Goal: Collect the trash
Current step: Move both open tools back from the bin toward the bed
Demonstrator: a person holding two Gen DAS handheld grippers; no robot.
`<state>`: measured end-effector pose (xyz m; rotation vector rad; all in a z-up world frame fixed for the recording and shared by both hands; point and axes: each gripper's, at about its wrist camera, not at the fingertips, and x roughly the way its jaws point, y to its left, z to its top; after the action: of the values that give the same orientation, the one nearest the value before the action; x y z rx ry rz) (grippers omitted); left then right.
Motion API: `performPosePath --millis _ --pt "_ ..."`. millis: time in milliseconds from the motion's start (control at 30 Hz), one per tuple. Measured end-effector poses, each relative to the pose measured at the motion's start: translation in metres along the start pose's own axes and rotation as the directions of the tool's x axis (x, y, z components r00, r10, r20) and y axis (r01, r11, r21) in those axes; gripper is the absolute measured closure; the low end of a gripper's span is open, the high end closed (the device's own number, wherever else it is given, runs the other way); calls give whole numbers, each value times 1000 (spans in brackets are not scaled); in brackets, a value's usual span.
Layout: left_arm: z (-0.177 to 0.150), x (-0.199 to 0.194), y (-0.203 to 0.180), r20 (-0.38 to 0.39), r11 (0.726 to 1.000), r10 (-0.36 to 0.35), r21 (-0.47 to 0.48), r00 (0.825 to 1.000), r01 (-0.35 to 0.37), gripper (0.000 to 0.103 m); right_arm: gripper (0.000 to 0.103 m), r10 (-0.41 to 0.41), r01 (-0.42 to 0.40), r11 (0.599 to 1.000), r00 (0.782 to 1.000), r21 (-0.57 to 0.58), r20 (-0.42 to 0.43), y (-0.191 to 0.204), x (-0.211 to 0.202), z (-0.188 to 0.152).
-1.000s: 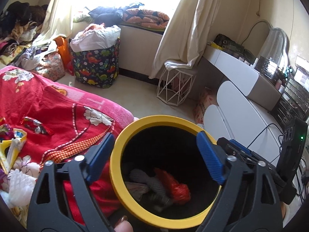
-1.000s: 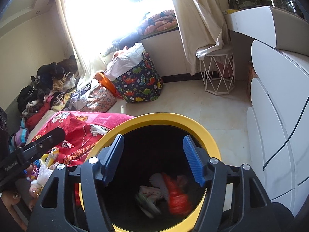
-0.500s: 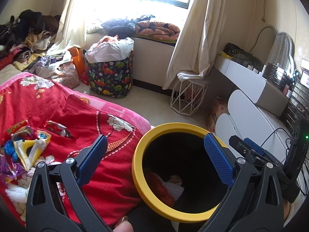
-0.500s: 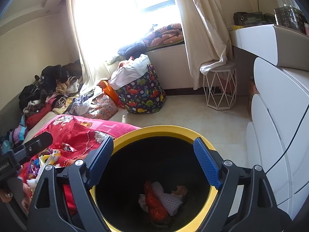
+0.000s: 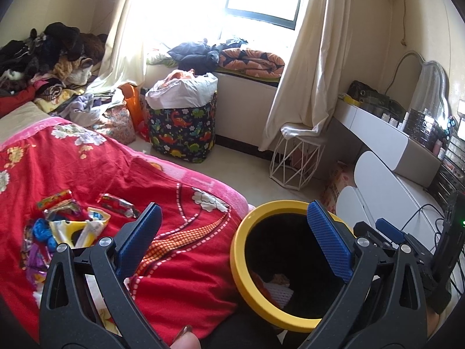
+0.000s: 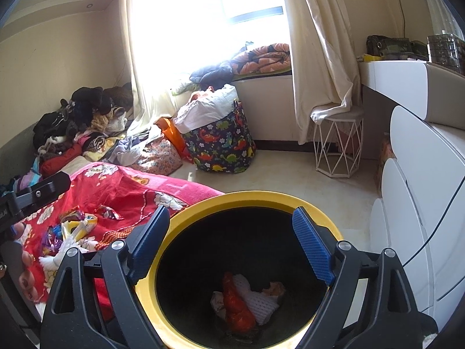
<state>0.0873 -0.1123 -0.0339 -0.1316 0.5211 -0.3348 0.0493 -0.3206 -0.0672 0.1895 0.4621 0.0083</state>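
Observation:
A black trash bin with a yellow rim (image 5: 237, 257) (image 6: 261, 196) stands beside the bed. Inside lie a red wrapper (image 6: 237, 305), white foam netting (image 6: 255, 298) and crumpled paper. Several colourful wrappers (image 5: 61, 226) (image 6: 72, 226) lie in a pile on the red floral bedspread (image 5: 130, 174). My left gripper (image 5: 232, 238) is open and empty, above the bed edge and the bin's left rim. My right gripper (image 6: 232, 244) is open and empty, directly over the bin mouth.
A dinosaur-print laundry basket (image 5: 183, 128) and a white wire stool (image 5: 296, 160) stand on the floor near the window. White rounded drawers (image 6: 421, 203) and a dresser are on the right. Clothes are piled at the far left (image 6: 81, 125).
Both grippers have risen and drawn back from the bin. The left one has swung left toward the bed. The right jaws have opened wider, and the trash now lies still in the bin.

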Motion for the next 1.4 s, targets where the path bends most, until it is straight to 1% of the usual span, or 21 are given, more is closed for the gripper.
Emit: performPosePath --millis 167,267,567,900,1233,1400 --pt "4 -5 15 16 1000 20 -13 1000 -20 11 19 31 -31 999 1000 -21 -6 18 -3 0" --pt "5 -9 24 24 999 34 -17 999 -34 11 16 57 -58 998 998 -32 -18 32 -4 0" --pt "9 -19 54 46 996 83 -40 995 -81 11 15 135 -138 989 989 -60 -61 78 -3 1" --pt "12 -33 85 73 989 132 -73 989 -127 11 13 178 -186 977 980 -105 -84 125 5 3" --pt "18 -48 121 96 974 205 -115 974 -194 11 11 243 -259 953 964 -160 -112 168 11 3" --pt "22 -57 145 99 957 269 -138 958 -255 11 11 274 -297 938 951 -177 -147 191 14 -4"
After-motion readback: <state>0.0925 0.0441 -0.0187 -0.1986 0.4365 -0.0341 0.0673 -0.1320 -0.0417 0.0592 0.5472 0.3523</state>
